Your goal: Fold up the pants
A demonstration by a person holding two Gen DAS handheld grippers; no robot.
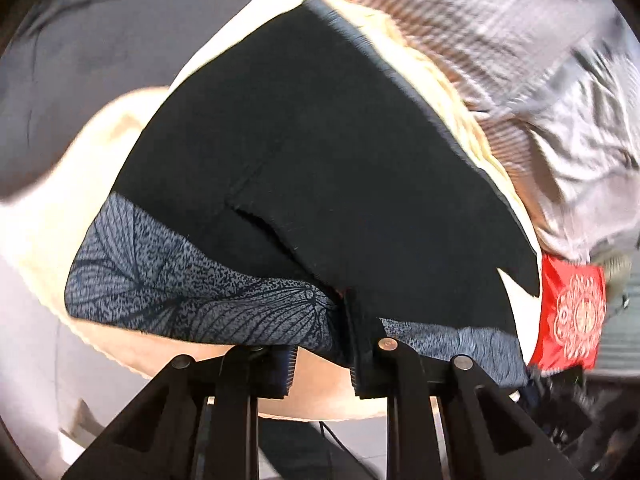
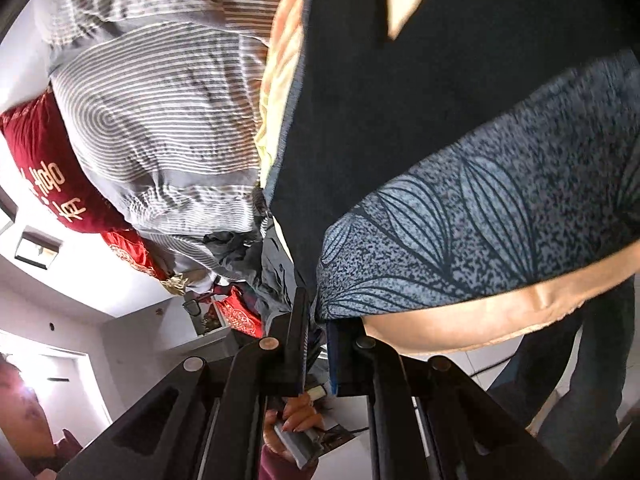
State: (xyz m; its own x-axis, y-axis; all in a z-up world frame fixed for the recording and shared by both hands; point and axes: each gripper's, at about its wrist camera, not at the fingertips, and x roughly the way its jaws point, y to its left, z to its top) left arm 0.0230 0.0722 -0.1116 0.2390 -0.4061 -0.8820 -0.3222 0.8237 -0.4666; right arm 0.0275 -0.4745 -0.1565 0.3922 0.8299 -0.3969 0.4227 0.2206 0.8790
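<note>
Dark navy pants point(image 1: 320, 152) with a grey leaf-patterned band point(image 1: 168, 288) lie spread over a cream blanket point(image 1: 48, 216). My left gripper point(image 1: 324, 364) is shut on the patterned edge of the pants, with cloth bunched between the jaws. In the right wrist view the same pants point(image 2: 420, 112) hang with the patterned band point(image 2: 480, 232) nearest. My right gripper point(image 2: 318, 344) is shut on that band's corner.
A grey striped quilt point(image 2: 160, 112) lies beyond the pants and also shows in the left wrist view point(image 1: 540, 60). Red embroidered pillows point(image 2: 44, 164) point(image 1: 572, 312) sit at the side. A person's hand point(image 2: 292, 424) holds a small object below the right gripper.
</note>
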